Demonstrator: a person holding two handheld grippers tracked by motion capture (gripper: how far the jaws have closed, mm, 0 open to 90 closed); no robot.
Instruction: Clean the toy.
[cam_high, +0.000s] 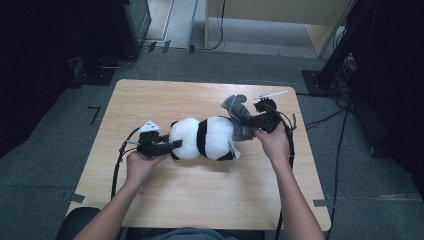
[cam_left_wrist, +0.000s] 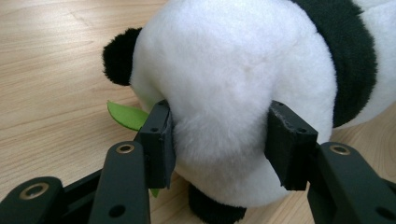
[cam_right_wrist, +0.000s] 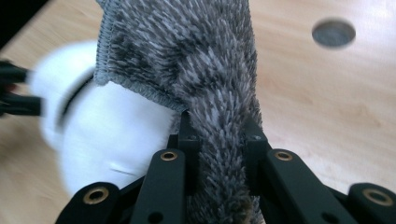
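Note:
A black-and-white plush panda (cam_high: 205, 137) lies on its side in the middle of the wooden table (cam_high: 200, 195). My left gripper (cam_high: 175, 145) comes at it from the left. In the left gripper view the pads (cam_left_wrist: 161, 140) press into the white fur of the panda (cam_left_wrist: 233, 84), so the left gripper (cam_left_wrist: 223, 140) is shut on it. A green felt leaf (cam_left_wrist: 123, 114) pokes out beside the left jaw. A grey fluffy cloth (cam_high: 237, 112) drapes over the panda's right end. My right gripper (cam_right_wrist: 219, 135) is shut on a bunched fold of that cloth (cam_right_wrist: 196, 60).
A round grey spot (cam_right_wrist: 333, 32) marks the tabletop beyond the cloth. Cables trail from both grippers across the table. Dark stands and equipment (cam_high: 345, 55) flank the table on the grey floor. Bare wood lies in front of the panda, toward the person.

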